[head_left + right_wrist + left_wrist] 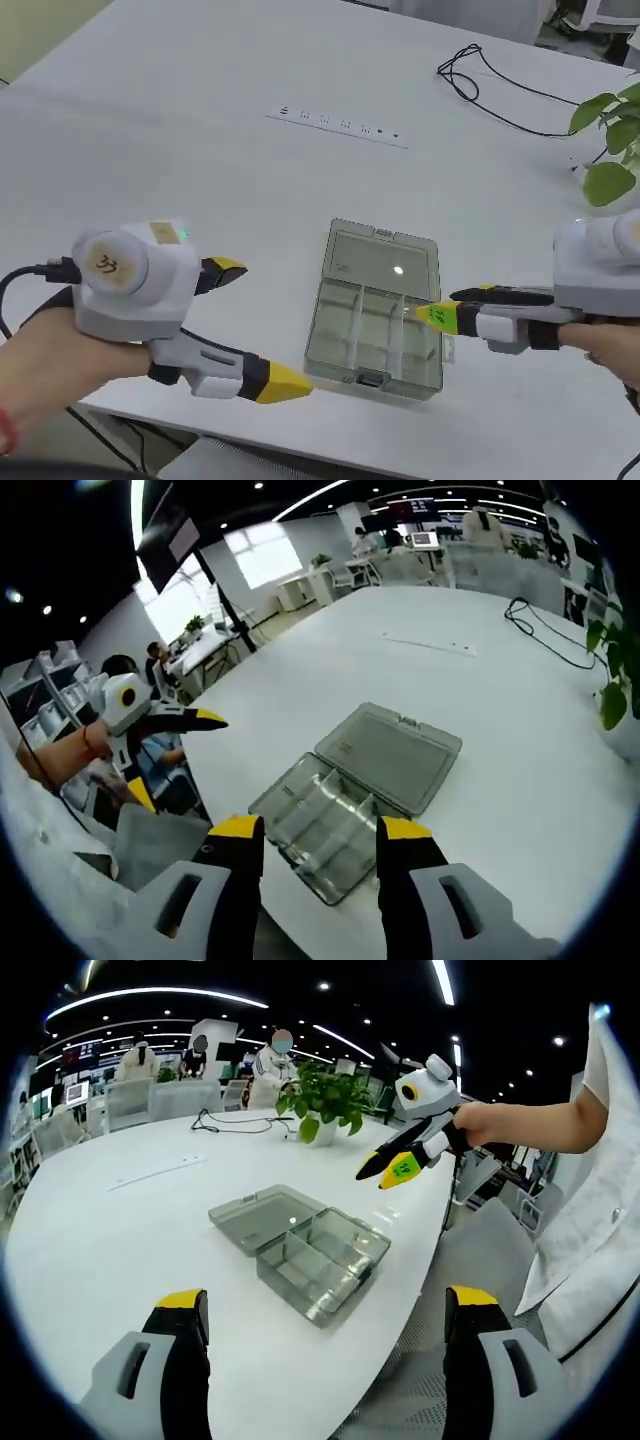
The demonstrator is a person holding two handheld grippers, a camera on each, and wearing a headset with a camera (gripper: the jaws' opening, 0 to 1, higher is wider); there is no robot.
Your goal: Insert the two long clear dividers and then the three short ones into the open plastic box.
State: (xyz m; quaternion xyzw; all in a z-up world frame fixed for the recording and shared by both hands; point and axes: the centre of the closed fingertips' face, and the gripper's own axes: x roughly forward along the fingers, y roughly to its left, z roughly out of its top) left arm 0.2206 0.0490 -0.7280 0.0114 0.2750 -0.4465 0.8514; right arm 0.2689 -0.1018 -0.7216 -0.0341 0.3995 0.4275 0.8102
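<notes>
One open box (385, 262); left tool (255, 325), right tool (458, 304) both spread

Right tool (320, 830) above the open plastic box (283, 790) on the white table (300, 660).
Its yellow-tipped jaws stand apart with nothing between them, framing the near end of the tray. Clear dividers (324, 796) stand upright inside; the lid (392, 752) lies flat beyond. At left, a hand (62, 755) holds the left tool (176, 756), jaws spread wide. A black cable (540, 620) and a plant (614, 670) sit far right.

Smoky clear box (385, 262), yellow-tipped fingers (285, 383)
</notes>
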